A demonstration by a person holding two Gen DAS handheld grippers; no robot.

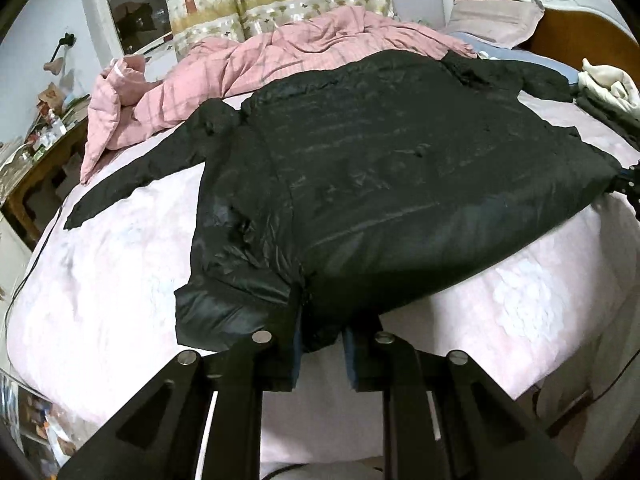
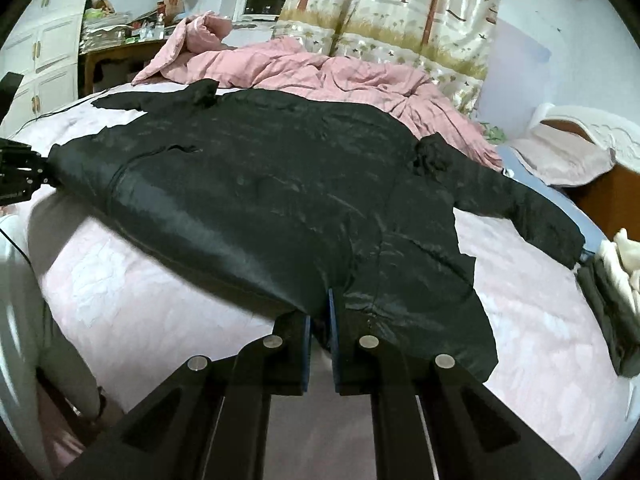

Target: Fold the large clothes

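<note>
A large black padded jacket (image 1: 380, 168) lies spread on the pink bed sheet (image 1: 100, 300), sleeves out to both sides; it also shows in the right wrist view (image 2: 260, 192). My left gripper (image 1: 320, 336) is shut on the jacket's bottom hem near one corner. My right gripper (image 2: 319, 328) is shut on the hem near the other corner. The hem is lifted and stretched between them. The right gripper shows at the right edge of the left wrist view (image 1: 630, 184); the left gripper shows at the left edge of the right wrist view (image 2: 20, 172).
A crumpled pink quilt (image 1: 280, 56) lies behind the jacket. Pillows (image 1: 492, 20) and a wooden headboard (image 1: 580, 36) are at the far right. White and dark clothes (image 2: 616, 280) are piled beside one sleeve. A cluttered desk (image 1: 36, 152) stands left of the bed.
</note>
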